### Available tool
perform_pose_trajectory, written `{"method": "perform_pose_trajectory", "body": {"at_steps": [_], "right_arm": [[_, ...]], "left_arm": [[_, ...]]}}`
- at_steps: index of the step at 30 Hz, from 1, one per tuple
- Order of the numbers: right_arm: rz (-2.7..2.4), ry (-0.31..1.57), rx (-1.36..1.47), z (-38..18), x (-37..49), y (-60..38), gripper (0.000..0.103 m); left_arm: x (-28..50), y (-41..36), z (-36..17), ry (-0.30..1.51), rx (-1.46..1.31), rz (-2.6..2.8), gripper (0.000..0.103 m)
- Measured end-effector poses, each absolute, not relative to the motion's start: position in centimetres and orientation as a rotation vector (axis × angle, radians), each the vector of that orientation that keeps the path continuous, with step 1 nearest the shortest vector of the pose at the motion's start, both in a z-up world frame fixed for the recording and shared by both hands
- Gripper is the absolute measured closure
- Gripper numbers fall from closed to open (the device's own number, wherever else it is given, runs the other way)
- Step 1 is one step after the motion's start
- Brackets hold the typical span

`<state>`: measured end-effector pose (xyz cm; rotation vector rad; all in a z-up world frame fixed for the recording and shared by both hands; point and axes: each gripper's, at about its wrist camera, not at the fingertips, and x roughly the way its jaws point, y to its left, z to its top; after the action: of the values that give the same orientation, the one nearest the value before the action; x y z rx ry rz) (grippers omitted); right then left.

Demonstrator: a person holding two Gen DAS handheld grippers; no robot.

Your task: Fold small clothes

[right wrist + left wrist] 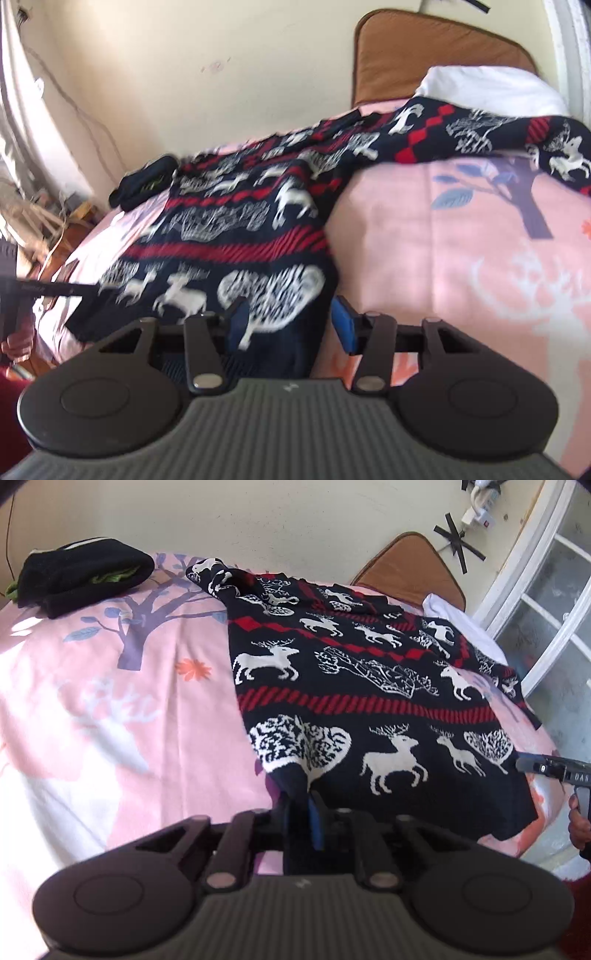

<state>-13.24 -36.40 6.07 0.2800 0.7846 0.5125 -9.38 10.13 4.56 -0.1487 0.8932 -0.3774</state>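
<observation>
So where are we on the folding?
Done: a black garment sits folded at the bed's far corner. In hand: the left gripper pinches the reindeer sweater's hem; the right gripper straddles its other corner, jaws open. Left: the sweater lies spread flat, no fold made.

Knitted wool-like sweater (369, 686), smooth cotton-like bedsheet (110, 686), matt plastic claw (299, 812)

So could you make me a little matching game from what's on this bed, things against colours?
Things:
1. sweater
2. bedsheet
3. folded garment
4. pillow

Colours:
A. white
B. pink with a tree print
C. navy with red stripes and white reindeer
D. black with a bit of green showing

Pairs: 1-C, 2-B, 3-D, 4-A
</observation>
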Motion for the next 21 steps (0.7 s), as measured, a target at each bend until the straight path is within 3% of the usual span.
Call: {"method": "perform_pose_trajectory", "body": {"at_steps": [1, 3, 7, 11, 12, 13, 15, 17, 21], "right_arm": [[0.502, 0.784, 0.24, 5.7, -13.8, -35.8, 0.07], [0.52, 0.791, 0.244, 6.0, -14.3, -35.3, 0.094], [0.627, 0.747, 0.285, 8.0, -15.6, -35.0, 0.094], [0.614, 0.882, 0.218, 5.4, -14.2, -33.8, 0.089], [0.616, 0.881, 0.243, 4.7, -14.2, -34.4, 0.092], [0.622, 0.88, 0.292, 4.6, -13.8, -35.3, 0.085], [0.553, 0.81, 0.375, 5.4, -13.2, -38.1, 0.077], [0.44, 0.708, 0.468, 6.3, -12.7, -41.6, 0.072], [0.12, 0.551, 0.691, 6.3, -11.0, -48.7, 0.058]], "left_arm": [[-9.9, 10.3, 5.2, 0.874, -0.13, -0.372, 0.093], [-11.3, 11.4, 7.3, 0.833, -0.107, -0.347, 0.093], [-13.4, 13.4, 9.9, 0.817, -0.064, -0.253, 0.097], [-12.8, 12.6, 6.9, 0.944, -0.018, -0.213, 0.093], [-12.8, 12.3, 6.4, 0.945, 0.009, -0.207, 0.093], [-12.9, 12.2, 6.4, 0.932, 0.028, -0.206, 0.093], [-13.0, 12.3, 7.5, 0.869, 0.026, -0.213, 0.087], [-12.8, 12.4, 9.4, 0.779, 0.0, -0.226, 0.068], [-10.4, 11.0, 12.0, 0.662, -0.053, -0.295, 0.062]]}}
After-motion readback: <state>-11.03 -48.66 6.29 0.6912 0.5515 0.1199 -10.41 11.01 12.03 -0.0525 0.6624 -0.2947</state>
